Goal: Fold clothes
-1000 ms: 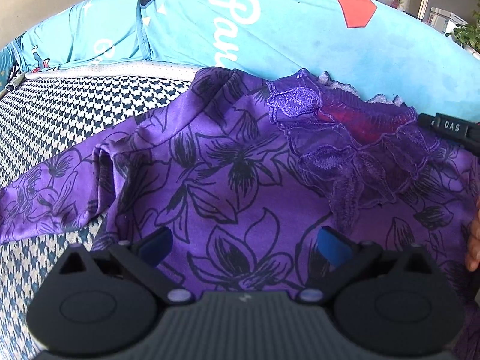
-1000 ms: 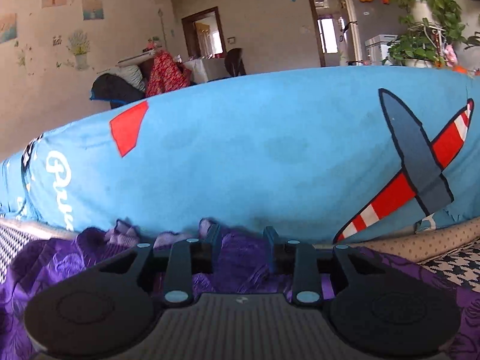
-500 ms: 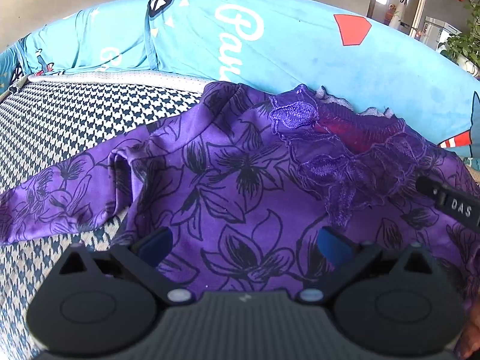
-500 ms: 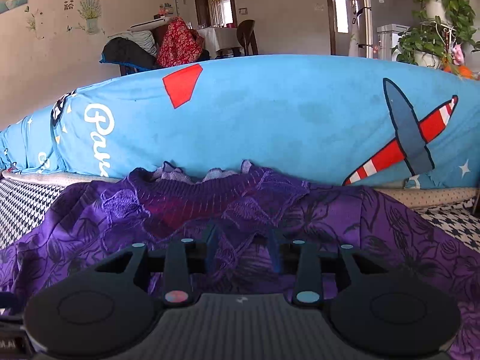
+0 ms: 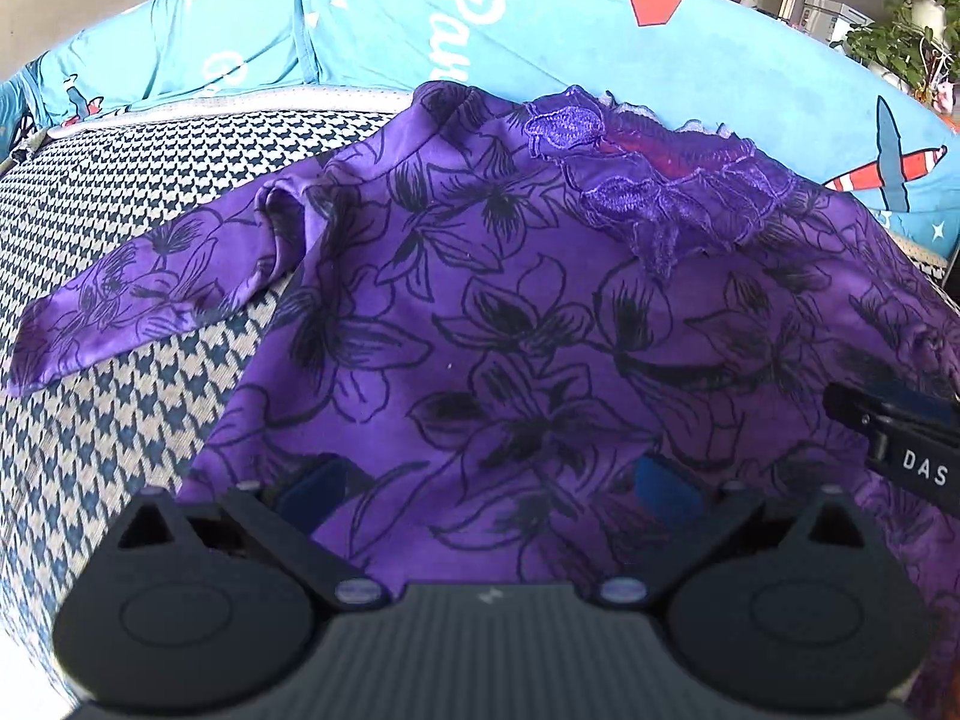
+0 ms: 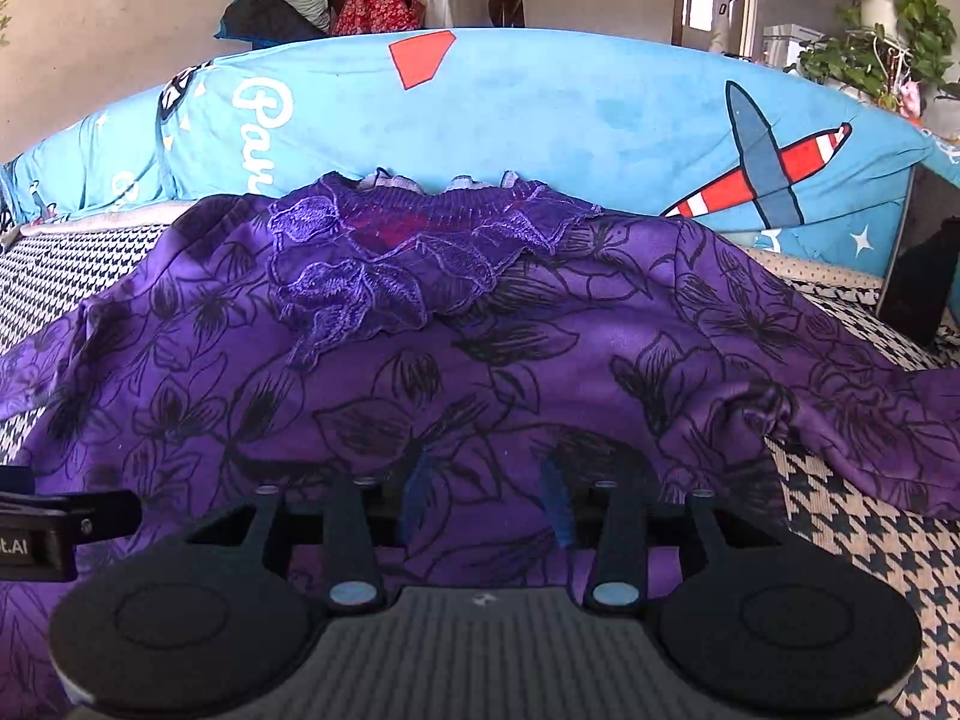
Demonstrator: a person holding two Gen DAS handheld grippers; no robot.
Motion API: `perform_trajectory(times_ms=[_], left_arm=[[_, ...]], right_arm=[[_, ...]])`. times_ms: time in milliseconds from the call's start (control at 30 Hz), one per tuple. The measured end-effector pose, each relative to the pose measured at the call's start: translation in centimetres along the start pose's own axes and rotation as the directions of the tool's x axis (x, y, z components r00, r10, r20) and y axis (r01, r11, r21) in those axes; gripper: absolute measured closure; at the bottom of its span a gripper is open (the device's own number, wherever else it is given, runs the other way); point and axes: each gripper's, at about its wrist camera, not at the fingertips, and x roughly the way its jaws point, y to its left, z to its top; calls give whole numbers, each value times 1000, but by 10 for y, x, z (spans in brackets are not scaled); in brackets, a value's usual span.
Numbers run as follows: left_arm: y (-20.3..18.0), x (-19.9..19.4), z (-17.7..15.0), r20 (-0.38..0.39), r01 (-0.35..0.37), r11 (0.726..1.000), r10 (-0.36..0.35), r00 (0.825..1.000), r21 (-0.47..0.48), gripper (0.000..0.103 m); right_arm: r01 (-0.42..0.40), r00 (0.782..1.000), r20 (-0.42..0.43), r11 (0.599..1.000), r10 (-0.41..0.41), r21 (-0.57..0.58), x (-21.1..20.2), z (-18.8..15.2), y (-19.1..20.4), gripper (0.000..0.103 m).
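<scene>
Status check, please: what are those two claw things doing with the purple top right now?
Left gripper jaws wide, empty. Right gripper jaws opening, nothing pinched. Purple top spread flat on checkered sofa, unfolded. Nothing in the way.

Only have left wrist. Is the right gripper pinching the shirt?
Observer: No. The right gripper's jaws are opening, pads apart; the shirt lies under them, unpinched.
Operator: Sleeve on that side?
Observer: That sleeve is spread out on the houndstooth cover, bunched near the armpit.
Operator: Anything beside it?
Observer: A dark slab leans on the blue cushion just past the sleeve; can't tell what it is.
</scene>
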Motion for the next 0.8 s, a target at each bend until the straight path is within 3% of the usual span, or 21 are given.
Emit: perform_trajectory(times_ms=[400, 667, 800], left_arm=[[22, -12, -33, 14, -7, 999, 7, 1000, -43, 0], [20, -11, -54, 13, -66, 998, 66, 998, 8, 0], [19, -14, -64, 32, -72, 997, 71, 997, 28, 0]], right_arm=[[26, 999, -21, 993, -24, 115, -50, -46, -25, 54], [19, 995, -100, 975, 4, 222, -62, -70, -49, 50], [18, 995, -97, 978, 3, 210, -70, -80, -50, 49]])
